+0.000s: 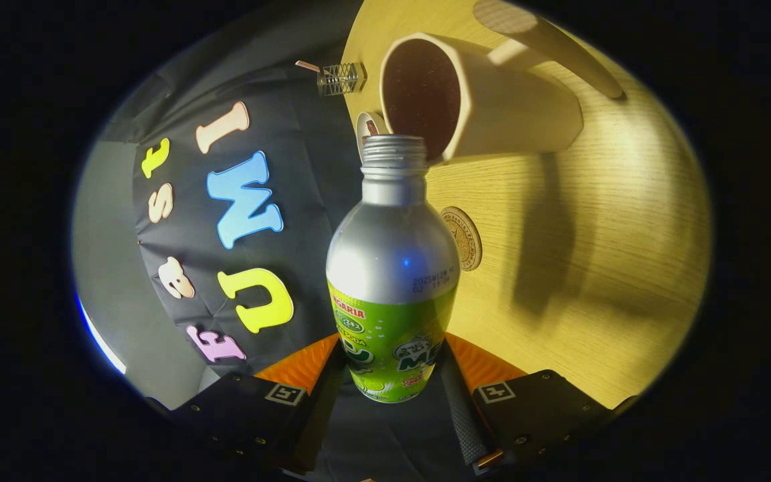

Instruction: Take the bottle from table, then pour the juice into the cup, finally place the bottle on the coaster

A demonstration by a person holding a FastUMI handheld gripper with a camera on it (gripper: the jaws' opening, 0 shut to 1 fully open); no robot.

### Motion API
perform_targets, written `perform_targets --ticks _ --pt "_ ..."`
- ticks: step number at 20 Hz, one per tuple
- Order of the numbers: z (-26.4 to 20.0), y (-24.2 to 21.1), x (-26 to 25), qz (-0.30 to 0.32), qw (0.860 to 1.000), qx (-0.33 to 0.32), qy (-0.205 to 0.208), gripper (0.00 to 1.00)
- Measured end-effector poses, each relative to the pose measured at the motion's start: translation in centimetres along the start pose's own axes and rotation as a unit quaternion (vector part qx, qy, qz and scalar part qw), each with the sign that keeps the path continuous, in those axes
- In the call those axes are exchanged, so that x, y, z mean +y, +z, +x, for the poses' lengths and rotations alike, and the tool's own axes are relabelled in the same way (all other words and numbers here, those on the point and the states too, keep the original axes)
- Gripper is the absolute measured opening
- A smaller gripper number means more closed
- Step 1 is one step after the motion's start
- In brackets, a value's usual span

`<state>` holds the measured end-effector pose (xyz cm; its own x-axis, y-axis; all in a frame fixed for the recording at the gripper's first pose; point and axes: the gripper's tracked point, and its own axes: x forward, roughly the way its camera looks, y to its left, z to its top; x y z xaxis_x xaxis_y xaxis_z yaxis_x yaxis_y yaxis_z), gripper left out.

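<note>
My gripper [391, 375] is shut on the bottle [392, 268], a silver aluminium bottle with a green label and no cap on its threaded neck. Both fingers press on its lower body. The whole view is rolled sideways, so the bottle is tilted toward the cup [486, 100], a cream mug with a dark inside. The bottle's mouth sits right at the cup's rim. No liquid stream is visible. The round cork coaster [462, 237] lies on the wooden table [613, 268], just beyond the bottle's shoulder.
A small clear faceted object [342, 78] stands at the table's far edge near the cup. A small white round item [367, 130] shows behind the bottle's neck. A pale curved shape [546, 40] lies past the cup. The booth's black cloth wall [305, 167] fills the other side.
</note>
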<state>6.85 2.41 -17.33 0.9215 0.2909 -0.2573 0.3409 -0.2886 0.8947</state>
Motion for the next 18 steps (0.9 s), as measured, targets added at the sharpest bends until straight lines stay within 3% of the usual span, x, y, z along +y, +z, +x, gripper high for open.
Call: perform_targets --ticks 18 --pt "-0.6 0.4 1.4 0.044 0.999 0.015 0.0 0.78"
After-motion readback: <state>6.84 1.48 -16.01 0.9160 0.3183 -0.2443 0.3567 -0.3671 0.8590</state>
